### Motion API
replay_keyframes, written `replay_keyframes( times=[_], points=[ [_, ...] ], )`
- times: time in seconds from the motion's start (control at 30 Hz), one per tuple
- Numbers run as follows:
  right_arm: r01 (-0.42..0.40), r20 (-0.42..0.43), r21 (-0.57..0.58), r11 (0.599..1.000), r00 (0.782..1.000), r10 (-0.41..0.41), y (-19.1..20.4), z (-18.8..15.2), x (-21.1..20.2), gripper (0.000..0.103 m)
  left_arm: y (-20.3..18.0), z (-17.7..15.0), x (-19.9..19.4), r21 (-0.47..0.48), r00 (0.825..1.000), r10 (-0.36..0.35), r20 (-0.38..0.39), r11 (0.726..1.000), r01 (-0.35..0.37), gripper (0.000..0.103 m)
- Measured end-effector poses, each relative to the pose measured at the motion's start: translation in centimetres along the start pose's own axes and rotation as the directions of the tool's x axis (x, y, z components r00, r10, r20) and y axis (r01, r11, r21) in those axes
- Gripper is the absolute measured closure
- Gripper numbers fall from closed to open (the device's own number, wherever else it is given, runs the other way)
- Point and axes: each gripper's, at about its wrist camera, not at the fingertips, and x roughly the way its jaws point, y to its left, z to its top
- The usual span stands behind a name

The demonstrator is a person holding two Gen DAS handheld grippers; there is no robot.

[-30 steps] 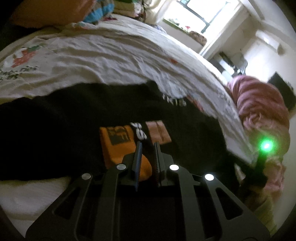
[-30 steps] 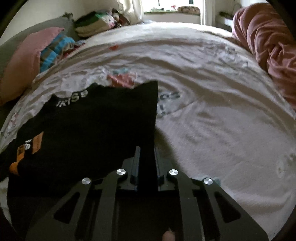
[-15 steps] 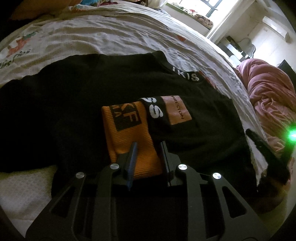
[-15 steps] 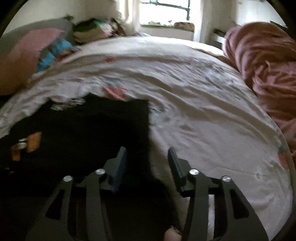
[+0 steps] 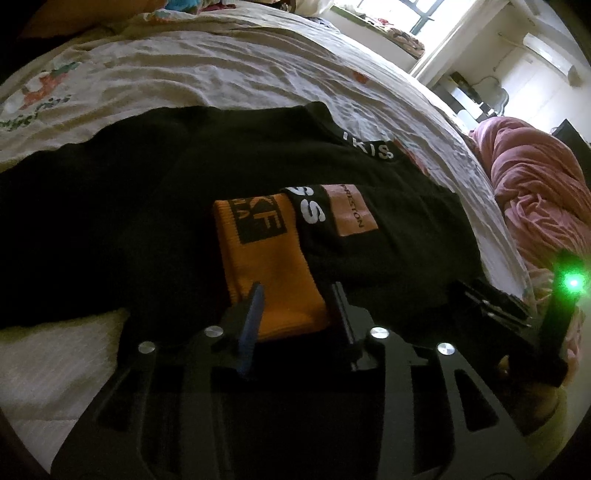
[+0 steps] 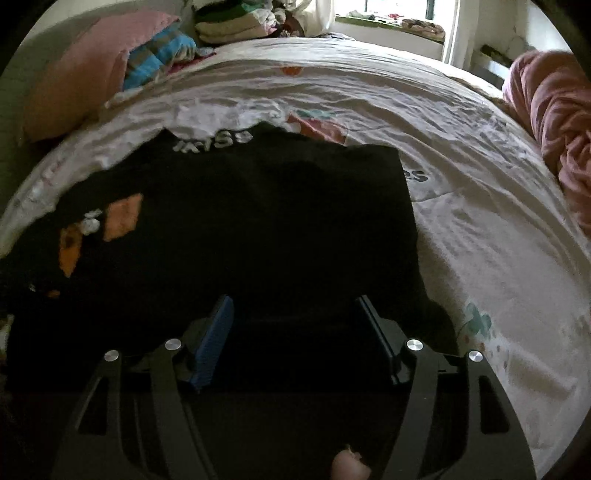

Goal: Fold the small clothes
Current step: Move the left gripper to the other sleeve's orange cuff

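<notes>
Between the spreading jaws of the left gripper [image 5: 295, 295] lies the orange cuff [image 5: 266, 266] of the black garment [image 5: 147, 221], no longer pinched; the right gripper [image 6: 295, 310] is likewise opening, jaws wide, over the garment's near edge on the bed sheet [image 6: 480, 221]. This looks like the release after a fold; next comes regripping for another fold

A home bedroom is shown: a bed is covered by a rumpled white printed sheet [image 6: 424, 122], a pink pillow [image 6: 74, 85] and folded clothes [image 6: 232, 22] are piled at its far side, and a pink duvet [image 5: 532, 184] is bunched beside a bright window [image 6: 395, 11].
</notes>
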Motion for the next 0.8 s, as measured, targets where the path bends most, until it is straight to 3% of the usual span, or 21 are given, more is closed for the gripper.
replay_keyframes(
  times=[0.07, 0.13, 0.27, 0.33, 0.63, 0.8],
  points=[
    [-0.02, 0.023, 0.002, 1.0, 1.0, 0.02, 0.3, -0.1, -0.8, 0.03, -0.2, -0.1, -0.3, 0.01, 1.0, 0.014, 0.004, 1.0, -0.014, 0.066],
    [-0.035, 0.048, -0.012, 0.999, 0.998, 0.036, 1.0, 0.0, -1.8, 0.024, -0.4, -0.2, -0.7, 0.023, 0.999, 0.042, 0.01, 0.999, -0.042, 0.055],
    [-0.051, 0.093, -0.04, 0.998, 0.994, 0.055, 2.6, 0.2, -3.4, 0.013, -0.1, -0.5, -1.7, 0.02, 0.999, 0.048, 0.026, 0.999, -0.048, 0.051],
    [-0.052, 0.113, -0.049, 0.997, 0.992, 0.058, 3.0, 0.4, -4.0, 0.009, 0.2, -0.5, -2.6, 0.016, 0.998, 0.05, 0.047, 0.999, -0.051, 0.043],
    [-0.107, 0.171, -0.06, 0.992, 0.979, 0.115, 5.4, 0.6, -5.9, 0.005, 1.5, -0.5, -5.7, -0.031, 0.986, 0.1, 0.131, 0.995, -0.097, 0.011],
    [-0.118, 0.193, -0.091, 0.989, 0.972, 0.133, 7.4, 0.6, -6.6, 0.005, 3.1, -0.5, -7.3, -0.078, 0.976, 0.132, 0.172, 0.99, -0.12, 0.01]
  ],
)
